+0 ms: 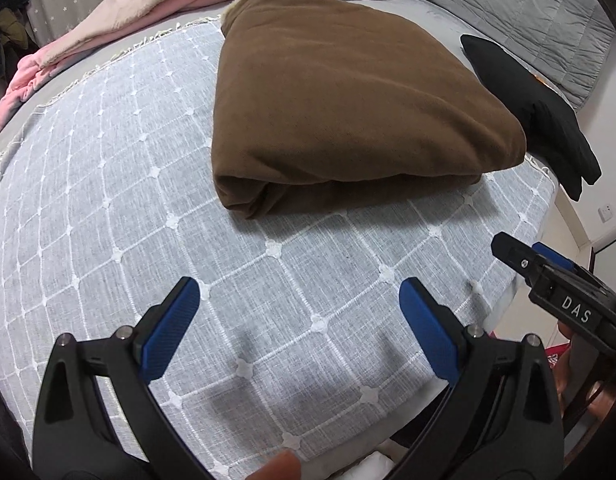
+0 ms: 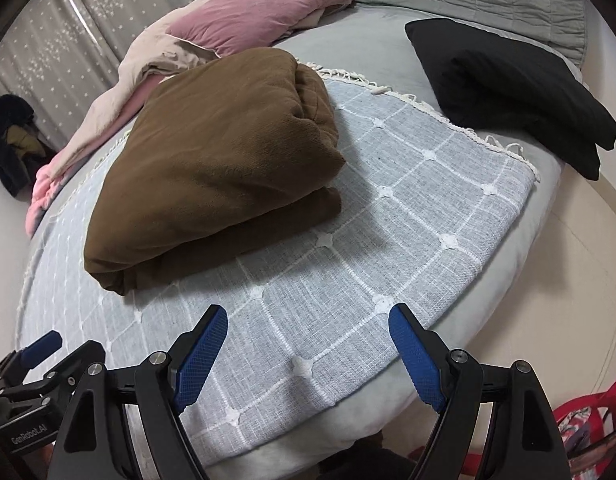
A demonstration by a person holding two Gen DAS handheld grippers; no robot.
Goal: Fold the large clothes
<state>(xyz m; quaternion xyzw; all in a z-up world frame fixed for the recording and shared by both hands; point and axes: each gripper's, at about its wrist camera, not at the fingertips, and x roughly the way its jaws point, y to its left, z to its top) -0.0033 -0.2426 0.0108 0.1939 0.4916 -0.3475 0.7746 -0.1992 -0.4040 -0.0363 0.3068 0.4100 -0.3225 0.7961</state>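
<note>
Now the brown garment (image 1: 348, 104) lies folded into a thick bundle on the grey checked cover (image 1: 120, 216) of the bed, a little toward the far side of the cover, with its rolled edge facing the grippers. The left gripper (image 1: 298, 328) hovers above the near part of the cover, and its two blue pads (image 1: 172, 328) stand wide apart with nothing between them. The right gripper (image 2: 308, 354) is just beside it, also above the near edge of the cover, and its fingers are spread wide and hold nothing. Neither gripper touches the brown garment; bare cover lies between them and the bundle. In the left wrist view the right gripper shows at the right border, near the edge of the bed. A folded black garment (image 2: 512, 88) rests well apart from the brown one, on the far right of the bed. Pink bedding (image 2: 252, 12) is heaped behind the brown bundle, close to the starred curtain (image 2: 68, 48).
</note>
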